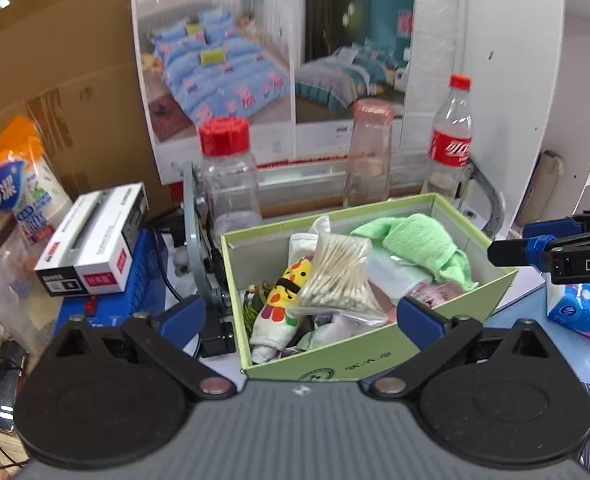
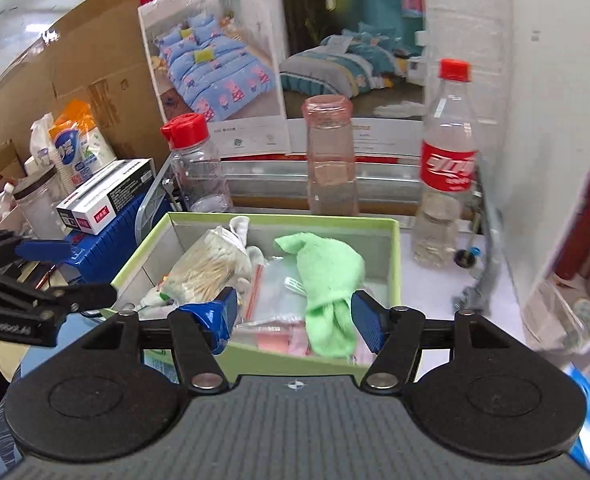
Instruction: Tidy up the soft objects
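A light green box holds several soft things: a green cloth, a bag of cotton swabs, a white sock with a yellow chick print and clear zip bags. My left gripper is open and empty, just in front of the box's near wall. In the right wrist view the same box lies ahead with the green cloth and the swab bag. My right gripper is open and empty over the box's near edge. The left gripper shows at the left.
Three clear bottles stand behind the box: a red-capped jar, a pink-capped bottle and a cola bottle. A white carton lies on a blue case at left. A blue tissue pack lies at right. White shelves stand right.
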Demonstrator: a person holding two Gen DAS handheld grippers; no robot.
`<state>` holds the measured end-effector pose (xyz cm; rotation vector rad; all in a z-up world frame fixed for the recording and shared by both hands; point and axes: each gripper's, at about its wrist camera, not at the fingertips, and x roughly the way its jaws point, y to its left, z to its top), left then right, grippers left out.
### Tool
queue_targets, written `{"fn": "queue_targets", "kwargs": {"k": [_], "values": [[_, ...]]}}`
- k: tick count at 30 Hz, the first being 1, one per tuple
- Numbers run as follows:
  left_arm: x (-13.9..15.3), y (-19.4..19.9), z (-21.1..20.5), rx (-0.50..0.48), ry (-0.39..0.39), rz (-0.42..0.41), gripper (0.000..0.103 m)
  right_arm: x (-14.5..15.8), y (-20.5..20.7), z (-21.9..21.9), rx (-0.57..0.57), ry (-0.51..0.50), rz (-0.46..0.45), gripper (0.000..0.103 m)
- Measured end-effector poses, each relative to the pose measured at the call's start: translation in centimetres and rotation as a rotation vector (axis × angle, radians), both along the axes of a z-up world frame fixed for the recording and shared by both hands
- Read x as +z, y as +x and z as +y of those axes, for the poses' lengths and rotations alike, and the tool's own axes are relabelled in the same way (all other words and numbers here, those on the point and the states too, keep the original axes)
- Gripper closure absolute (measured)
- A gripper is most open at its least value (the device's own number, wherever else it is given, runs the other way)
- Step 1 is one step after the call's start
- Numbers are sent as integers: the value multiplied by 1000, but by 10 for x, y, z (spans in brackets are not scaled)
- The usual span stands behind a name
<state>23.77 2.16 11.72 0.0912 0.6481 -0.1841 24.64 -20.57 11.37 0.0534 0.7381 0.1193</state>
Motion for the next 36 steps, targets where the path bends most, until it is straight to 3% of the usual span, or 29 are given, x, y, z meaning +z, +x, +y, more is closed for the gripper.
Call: {"fn": "queue_targets", "kwargs": {"k": [6,10,19,26,30,36], "values": [[4,-41,-2,8,-3,-47,1,16,-49,10,-213,-33,-40,54],[1,-59,-5,21,9,-56,1,19,-89,11,-216,70,-127,54],[-12,-91,-7,83,-5,-44,1,3,-134,45,-305,-14,-221,54],[-35,-120,-8,146,-54,-33,1,-32,-155,53,-381,29,-181,54],[-50,-135,-9,174,-87,-2,1,-51,-160,55,-416,-10,-126,54],[-50,-158,-21,192,-78,-54,1,-60,-178,47,-478,-36,-115,54]]}}
